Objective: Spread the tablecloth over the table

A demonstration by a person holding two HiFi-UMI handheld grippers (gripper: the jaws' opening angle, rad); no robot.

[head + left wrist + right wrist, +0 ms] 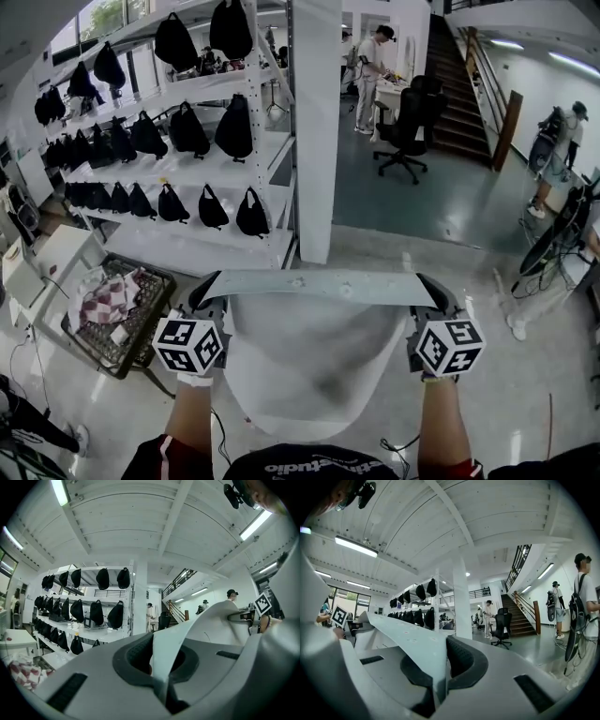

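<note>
A pale grey tablecloth (319,361) hangs in the air in front of me, its top edge pulled taut between both grippers. My left gripper (204,292) is shut on the cloth's left corner and my right gripper (433,291) on its right corner; both point level. In the left gripper view the tablecloth (169,651) stands pinched in my left gripper (161,667) and runs off to the right. In the right gripper view the tablecloth (405,637) is clamped in my right gripper (437,670) and stretches away to the left. No table shows in any view.
White shelving (202,164) with several black bags stands ahead left, beside a white pillar (317,131). A wire basket (117,314) with a checked cloth sits on the floor at left. Farther off are an office chair (410,127), stairs (459,94) and several people; cables (553,248) lie right.
</note>
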